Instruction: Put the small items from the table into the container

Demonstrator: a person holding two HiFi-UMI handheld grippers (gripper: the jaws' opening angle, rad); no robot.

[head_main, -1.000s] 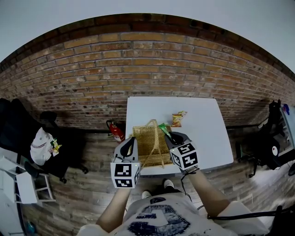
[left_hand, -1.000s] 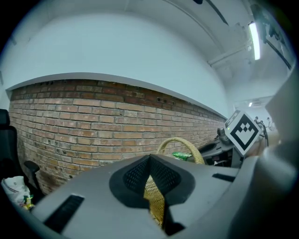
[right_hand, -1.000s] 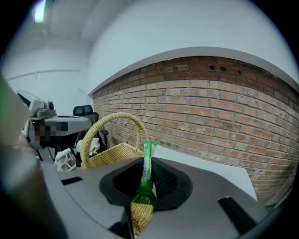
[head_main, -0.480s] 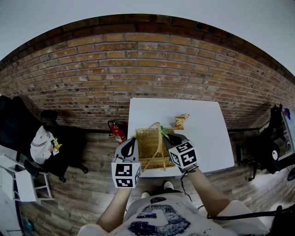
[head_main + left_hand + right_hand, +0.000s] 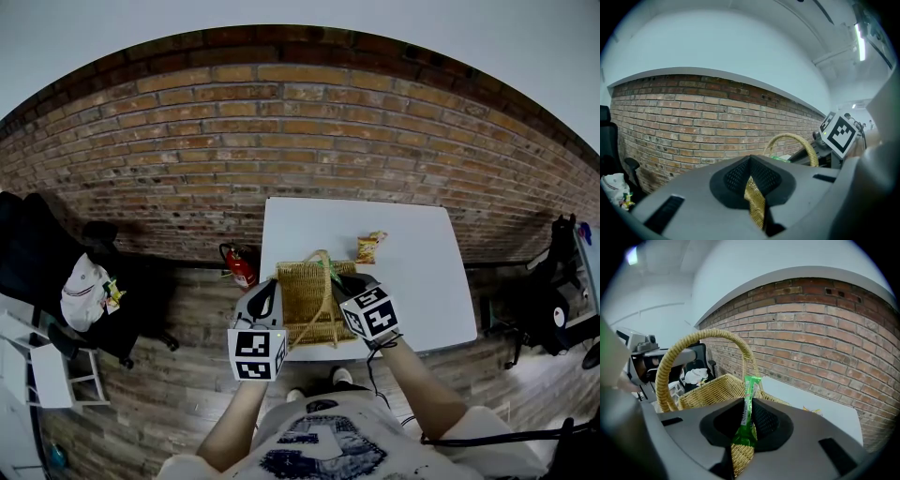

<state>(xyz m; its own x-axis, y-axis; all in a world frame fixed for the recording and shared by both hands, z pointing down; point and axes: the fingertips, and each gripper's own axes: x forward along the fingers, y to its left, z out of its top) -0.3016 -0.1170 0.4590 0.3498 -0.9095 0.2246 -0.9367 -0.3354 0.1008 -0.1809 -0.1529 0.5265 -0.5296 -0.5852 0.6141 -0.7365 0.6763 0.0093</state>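
A woven wicker basket (image 5: 309,302) with an arched handle (image 5: 696,339) stands at the near left of the white table (image 5: 422,281). My left gripper (image 5: 267,291) is shut on the basket's left rim; the woven edge (image 5: 754,206) sits pinched between its pads. My right gripper (image 5: 339,278) is shut on a thin green packet (image 5: 748,401), which stands upright in the jaws over the basket's right rim. A yellow-orange snack packet (image 5: 369,246) lies on the table beyond the basket.
A brick wall (image 5: 300,141) runs behind the table. On the floor by the table's left corner stands a red fire extinguisher (image 5: 239,268). A dark chair with a white bag (image 5: 86,296) is at the far left. The table's front edge (image 5: 394,351) is close to me.
My right gripper has dipped slightly toward the basket, with the green packet still in it. The left gripper keeps its hold on the rim and has not moved.
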